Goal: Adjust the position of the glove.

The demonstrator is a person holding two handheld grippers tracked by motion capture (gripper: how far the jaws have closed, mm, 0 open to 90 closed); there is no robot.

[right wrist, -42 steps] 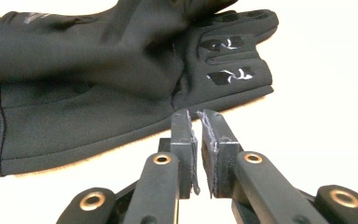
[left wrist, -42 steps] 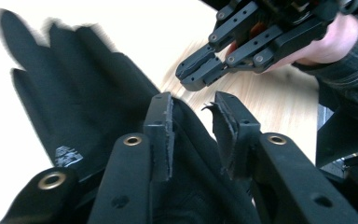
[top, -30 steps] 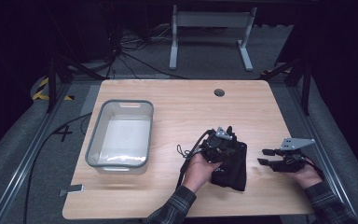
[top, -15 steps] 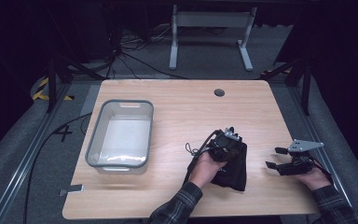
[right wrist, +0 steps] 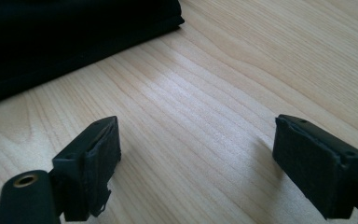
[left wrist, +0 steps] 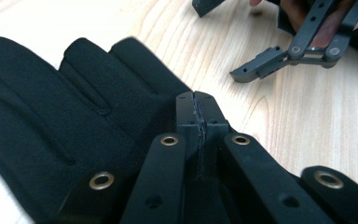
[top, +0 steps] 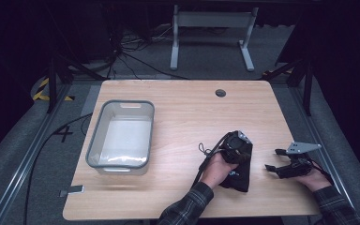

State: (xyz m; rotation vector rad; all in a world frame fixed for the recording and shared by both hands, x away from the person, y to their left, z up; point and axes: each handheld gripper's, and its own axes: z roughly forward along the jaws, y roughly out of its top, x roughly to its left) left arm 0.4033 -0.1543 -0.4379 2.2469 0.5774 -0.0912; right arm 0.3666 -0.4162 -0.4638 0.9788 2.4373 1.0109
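Both grippers work at the near right of the table [top: 178, 98] in the high view: the left gripper [top: 236, 143] rests clenched on top of one black glove [top: 239, 176], while the right gripper [top: 274, 166] sits just to the right of the glove, apart from it, with nothing between its jaws. That glove lies flat with its long axis running roughly near to far, though which end holds the fingers cannot be told from above. One clear plastic bin [top: 122, 136] stands well apart at the left. From the left gripper view, the left gripper [left wrist: 198, 100] has its jaws pressed tight together with no cloth visibly pinched, lying over the glove [left wrist: 60, 107], whose fingers point away from the camera; the right gripper [left wrist: 242, 70] shows beyond, spread wide over bare wood. Seen from the right gripper view, the right gripper [right wrist: 196, 154] has just been opening, and its jaws stand released over the tabletop, the glove [right wrist: 51, 32] beyond them.
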